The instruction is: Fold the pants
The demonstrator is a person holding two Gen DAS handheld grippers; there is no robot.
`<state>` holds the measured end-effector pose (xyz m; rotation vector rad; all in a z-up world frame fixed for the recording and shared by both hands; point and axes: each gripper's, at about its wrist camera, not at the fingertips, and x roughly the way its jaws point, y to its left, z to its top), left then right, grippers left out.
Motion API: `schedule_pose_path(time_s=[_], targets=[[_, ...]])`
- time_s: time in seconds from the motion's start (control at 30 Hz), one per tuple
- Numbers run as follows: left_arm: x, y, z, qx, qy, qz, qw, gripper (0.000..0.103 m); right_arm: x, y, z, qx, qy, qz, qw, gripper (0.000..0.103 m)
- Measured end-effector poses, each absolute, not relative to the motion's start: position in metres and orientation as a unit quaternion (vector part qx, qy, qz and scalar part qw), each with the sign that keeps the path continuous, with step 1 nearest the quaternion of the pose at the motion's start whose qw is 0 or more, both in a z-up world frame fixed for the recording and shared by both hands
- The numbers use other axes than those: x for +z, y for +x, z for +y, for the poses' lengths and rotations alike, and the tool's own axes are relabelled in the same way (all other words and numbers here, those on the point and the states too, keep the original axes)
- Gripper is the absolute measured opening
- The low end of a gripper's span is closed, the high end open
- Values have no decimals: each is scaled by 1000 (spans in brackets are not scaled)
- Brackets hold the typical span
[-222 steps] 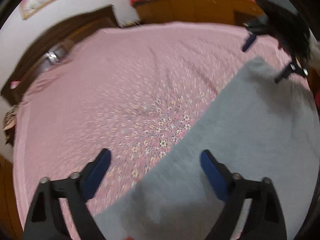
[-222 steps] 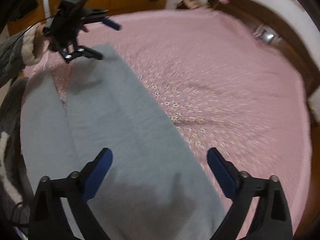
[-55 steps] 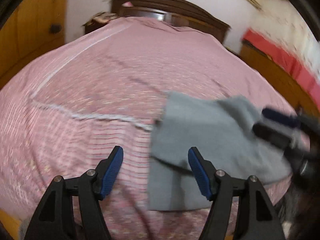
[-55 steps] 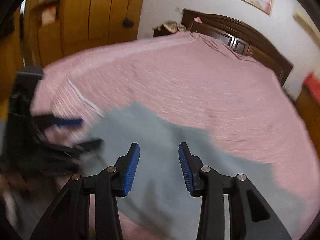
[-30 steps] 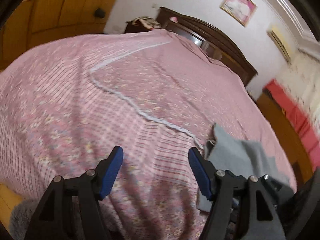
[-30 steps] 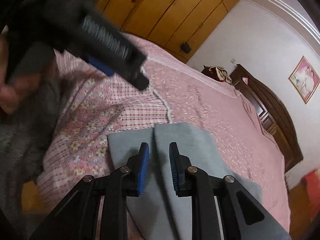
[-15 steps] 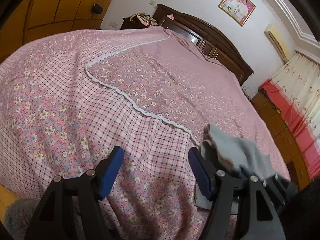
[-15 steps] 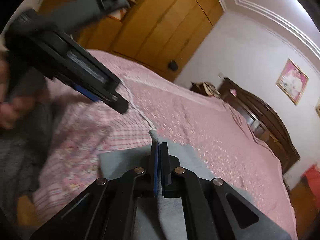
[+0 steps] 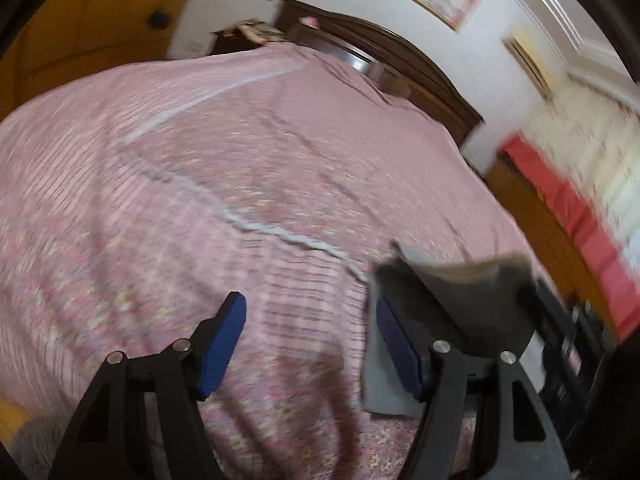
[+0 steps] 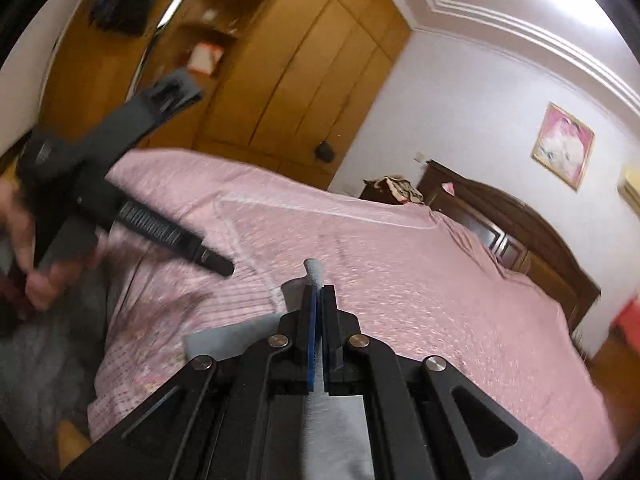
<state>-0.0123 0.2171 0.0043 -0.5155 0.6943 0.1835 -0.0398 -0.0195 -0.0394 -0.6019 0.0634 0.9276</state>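
The grey pants lie near the foot edge of a pink bed, one edge lifted. In the right wrist view my right gripper is shut on a fold of the grey pants and holds it raised above the bedspread. In the left wrist view my left gripper is open and empty over the pink bedspread, just left of the pants. The left gripper's body shows at the left of the right wrist view, held in a hand.
A dark wooden headboard stands at the far end of the bed. Wooden wardrobes line the left wall. A red-and-white curtain hangs at the right. A framed picture hangs on the wall.
My right gripper has closed on the pants' edge and lifted it. My left gripper has stayed open and swung a little; the pants' edge now stands higher beside it.
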Motion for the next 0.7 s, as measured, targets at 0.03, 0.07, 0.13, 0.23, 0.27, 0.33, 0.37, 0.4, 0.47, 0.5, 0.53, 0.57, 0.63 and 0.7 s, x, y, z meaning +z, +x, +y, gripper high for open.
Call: schedule_pose_path(time_s=[0.03,0.07,0.13,0.23,0.27,0.33,0.37,0.4,0.47,0.5,0.53,0.57,0.63,0.7], targets=[[6,-7,212,87,-232,339,907,71,-38,-38,-22,439,-282,29,852,3],[7,-1,207,85,-216,344,910,71,-37,-37,-23,441,-277,32,853,3],[8,15,196,63,-184,362,912,71,-36,-33,-25,439,-268,34,857,3],[4,43,186,36,-122,394,910,71,-36,-41,-30,421,-257,34,869,3],[1,54,180,32,-92,404,910,71,-34,-37,-29,422,-246,41,872,3],[-4,74,173,36,-49,412,909,71,-31,-29,-30,420,-229,51,877,3],[-8,84,173,44,-34,413,909,71,-31,-29,-29,418,-228,52,878,3],[-11,97,176,54,-24,415,908,71,-32,-28,-28,417,-229,53,878,3],[-14,115,187,72,-29,412,908,71,-34,-29,-25,417,-233,54,877,3],[-15,121,195,88,-33,411,907,71,-36,-31,-23,418,-237,53,875,3],[-16,122,202,104,-38,409,906,71,-38,-33,-20,419,-242,52,874,3],[-17,122,211,114,-49,406,905,70,-39,-36,-18,421,-245,51,872,3],[-19,115,228,120,-76,401,905,70,-42,-41,-16,431,-251,52,865,3],[-17,103,242,128,-97,390,907,70,-52,-52,-7,440,-273,44,854,3]])
